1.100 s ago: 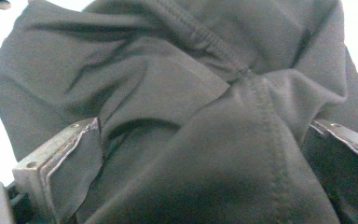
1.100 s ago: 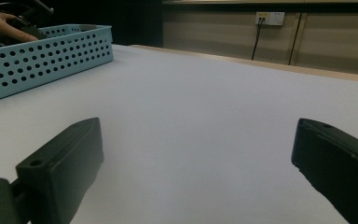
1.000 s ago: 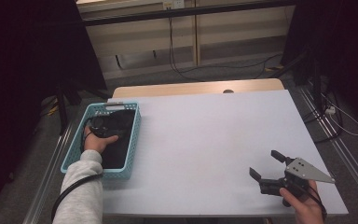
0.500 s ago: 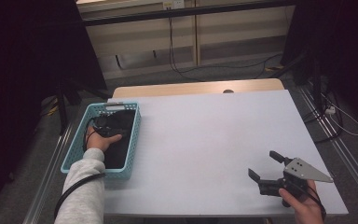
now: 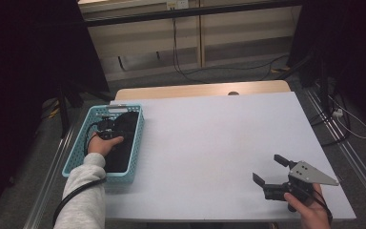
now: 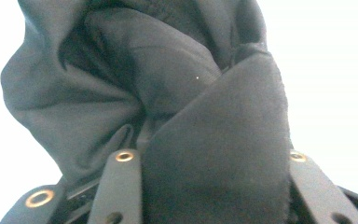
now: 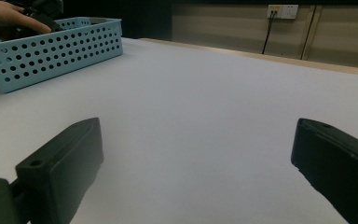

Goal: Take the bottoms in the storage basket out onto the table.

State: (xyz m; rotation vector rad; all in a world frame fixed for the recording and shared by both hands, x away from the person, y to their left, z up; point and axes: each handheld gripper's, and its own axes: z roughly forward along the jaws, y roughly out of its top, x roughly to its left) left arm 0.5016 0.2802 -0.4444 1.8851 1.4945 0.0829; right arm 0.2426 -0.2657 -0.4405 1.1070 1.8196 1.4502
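Little is changing in place since the earlier frames: the left gripper (image 5: 108, 130) is staying down inside the light blue perforated plastic basket (image 5: 75, 157), and its jaws have just been closing, now pinching in on the black soft cloth garment (image 6: 168, 107). Seen from the left gripper view, a thick fold of that dark fabric is sitting right between the two black jaws, bulging up ahead of them and bunching into creases farther out, so the gripper is clamping on the cloth rather than closing fully. From the high view the garment (image 5: 123, 143) is lying as a long dark strip along the basket's length, its long axis running from just ahead of the left gripper back alongside the grey-sleeved forearm toward the person. The left hand (image 5: 103, 144) is wrapping the gripper body just behind the jaws. Well apart from it, across the white table top (image 5: 209, 143), the right gripper (image 5: 272, 170) is hovering where it was, its jaws standing wide apart with nothing between them, pointing across the table toward the basket (image 7: 51, 51), which is showing far ahead of its left jaw.
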